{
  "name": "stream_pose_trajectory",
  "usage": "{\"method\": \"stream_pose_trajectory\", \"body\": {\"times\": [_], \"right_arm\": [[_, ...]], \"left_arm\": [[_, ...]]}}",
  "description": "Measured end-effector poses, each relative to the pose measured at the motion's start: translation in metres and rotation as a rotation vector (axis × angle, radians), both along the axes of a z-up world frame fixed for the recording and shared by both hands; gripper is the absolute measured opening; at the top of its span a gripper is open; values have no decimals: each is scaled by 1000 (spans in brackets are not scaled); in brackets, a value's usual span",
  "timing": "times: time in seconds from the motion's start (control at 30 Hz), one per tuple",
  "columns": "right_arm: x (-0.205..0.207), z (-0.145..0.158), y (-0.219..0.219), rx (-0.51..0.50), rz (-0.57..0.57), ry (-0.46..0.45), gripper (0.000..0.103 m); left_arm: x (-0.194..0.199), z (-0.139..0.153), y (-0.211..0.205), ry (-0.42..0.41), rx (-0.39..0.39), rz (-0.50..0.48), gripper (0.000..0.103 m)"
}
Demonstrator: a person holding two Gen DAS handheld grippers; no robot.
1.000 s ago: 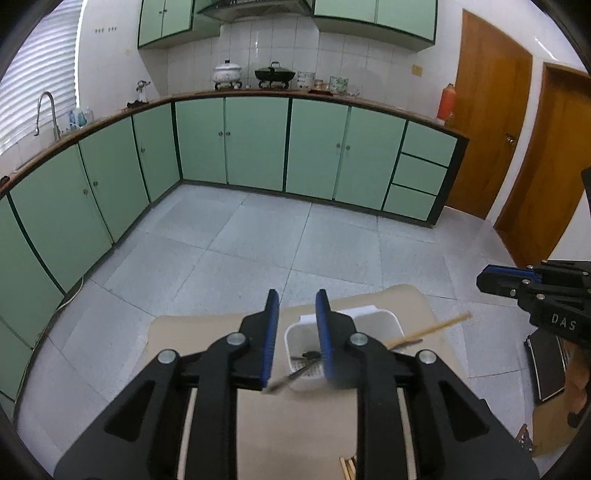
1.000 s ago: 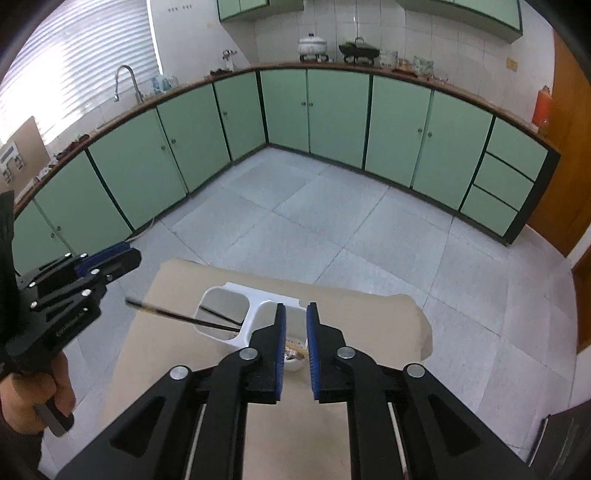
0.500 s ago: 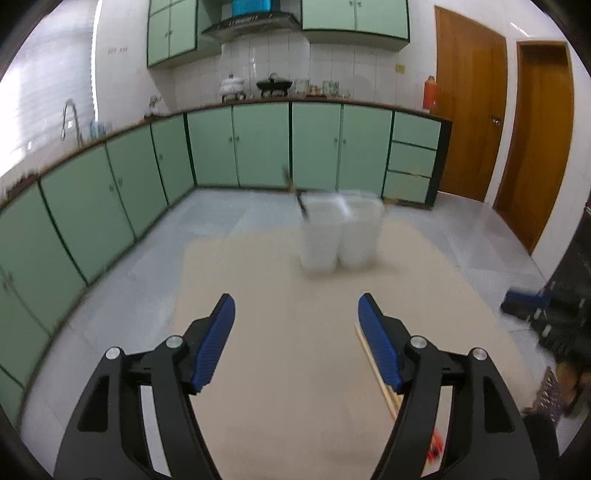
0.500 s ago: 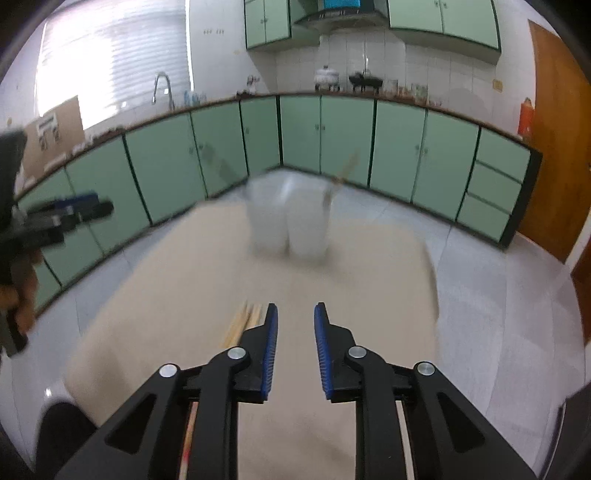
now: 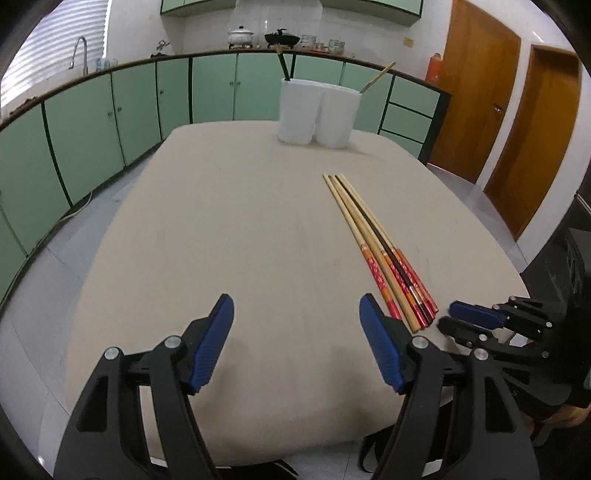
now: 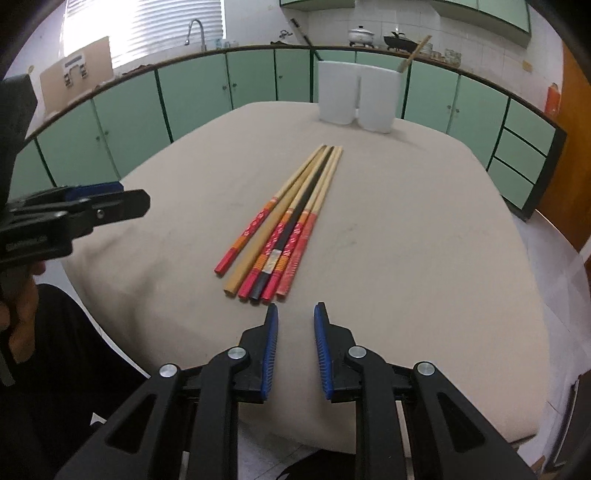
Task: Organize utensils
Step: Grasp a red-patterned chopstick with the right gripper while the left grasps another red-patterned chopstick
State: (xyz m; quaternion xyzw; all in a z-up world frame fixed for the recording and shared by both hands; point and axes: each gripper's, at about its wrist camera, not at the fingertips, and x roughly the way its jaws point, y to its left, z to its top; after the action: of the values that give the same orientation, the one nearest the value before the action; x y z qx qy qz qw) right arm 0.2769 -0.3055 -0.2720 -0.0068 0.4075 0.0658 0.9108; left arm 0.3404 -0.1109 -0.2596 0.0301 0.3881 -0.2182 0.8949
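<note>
A white two-compartment holder [image 5: 317, 110] [image 6: 358, 96] stands at the far end of the beige table [image 5: 221, 221]. A dark chopstick [image 5: 284, 68] leans in its left compartment and a light wooden one [image 5: 378, 75] in its right. Several loose chopsticks [image 5: 373, 243] [image 6: 291, 221], mostly wooden with red handles plus a dark one, lie side by side mid-table. My left gripper [image 5: 297, 310] [image 6: 136, 195] hangs wide open over the near table, left of their handle ends. My right gripper [image 6: 296, 312] [image 5: 448, 315] is just behind those ends, jaws slightly apart and empty.
Green cabinets [image 5: 92, 122] under a counter line the far and left walls, with a sink tap [image 5: 79, 48] and pots [image 5: 240, 36] on top. Two wooden doors [image 5: 476, 107] are at the right. A person's dark sleeve and hand [image 6: 22, 295] hold the left gripper.
Both grippers pulled back and down from above the holder to the near table edge. The left jaws opened wide, leaving the dark chopstick in the holder. The right jaws parted slightly.
</note>
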Motion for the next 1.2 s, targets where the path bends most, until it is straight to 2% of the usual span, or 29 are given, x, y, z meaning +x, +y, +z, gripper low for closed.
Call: {"method": "stream_pose_trajectory", "body": {"times": [0.17, 0.27, 0.53, 0.87, 0.9, 0.93, 0.97, 1.0, 1.03, 1.1, 1.2], "right_arm": [[9, -2, 3, 7, 1, -19, 19], [10, -5, -5, 34, -10, -16, 8], [5, -6, -29, 58, -58, -16, 6], [1, -8, -36, 73, -67, -30, 6], [1, -8, -37, 74, -68, -31, 6], [1, -8, -36, 74, -68, -32, 6], [0, -8, -36, 73, -71, -34, 6], [0, -8, -36, 71, -76, -37, 6], [-1, -8, -36, 72, -80, -38, 6], [-2, -8, -36, 66, -113, -47, 6], [-4, -8, -37, 57, -173, -57, 6]], "left_arm": [[-3, -9, -6, 13, 18, -38, 69], [-4, -16, -14, 27, 25, -54, 68], [-11, -30, -46, 35, 59, -110, 67], [-8, -35, -76, -15, 111, -90, 67], [-8, -36, -77, -28, 117, -78, 61], [-7, -36, -78, -38, 112, -71, 49], [-7, -35, -77, -41, 104, -71, 41], [-7, -34, -77, -46, 91, -70, 24], [-7, -34, -77, -47, 86, -67, 14], [-7, -34, -74, -56, 79, -42, 6], [-9, -34, -66, -63, 73, 6, 5]]}}
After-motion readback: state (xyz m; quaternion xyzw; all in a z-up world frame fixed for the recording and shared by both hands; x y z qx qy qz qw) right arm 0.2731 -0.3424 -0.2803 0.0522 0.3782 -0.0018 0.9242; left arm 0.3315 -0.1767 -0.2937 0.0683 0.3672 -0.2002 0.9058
